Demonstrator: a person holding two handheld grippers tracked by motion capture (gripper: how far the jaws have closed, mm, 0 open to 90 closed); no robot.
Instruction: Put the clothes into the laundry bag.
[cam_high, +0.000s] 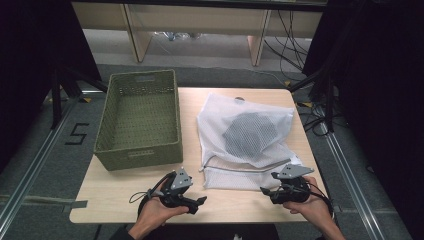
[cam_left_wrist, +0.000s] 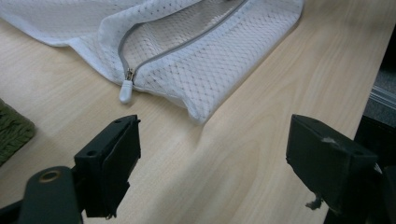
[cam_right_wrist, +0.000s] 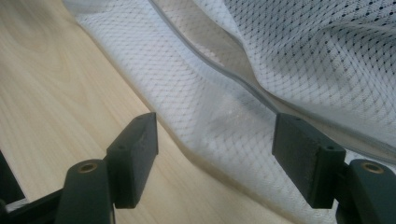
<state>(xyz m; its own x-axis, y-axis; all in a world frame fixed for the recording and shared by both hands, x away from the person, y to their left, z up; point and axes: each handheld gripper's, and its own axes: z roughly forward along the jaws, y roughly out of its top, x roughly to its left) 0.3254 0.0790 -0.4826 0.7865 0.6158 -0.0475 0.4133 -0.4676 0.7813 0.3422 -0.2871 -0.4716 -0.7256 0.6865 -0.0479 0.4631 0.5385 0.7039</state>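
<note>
High view: white mesh bag (cam_high: 245, 137) lies right of centre on the table (cam_high: 110, 200), both tools, left (cam_high: 192, 202) and right (cam_high: 267, 192), open at its near edge; thin mesh could slip or bunch, the zip pull (cam_left_wrist: 126, 91) missed.

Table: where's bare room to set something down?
Bare table along the near edge, left of the left gripper, below the green basket. A narrow gap runs between basket and mesh bag. The bag crowds the right half.

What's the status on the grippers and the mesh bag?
Left gripper open, short of the zipper pull. Right gripper open at the mesh bag edge. Bag flat, zipped. Basket to the left, nothing blocking.
</note>
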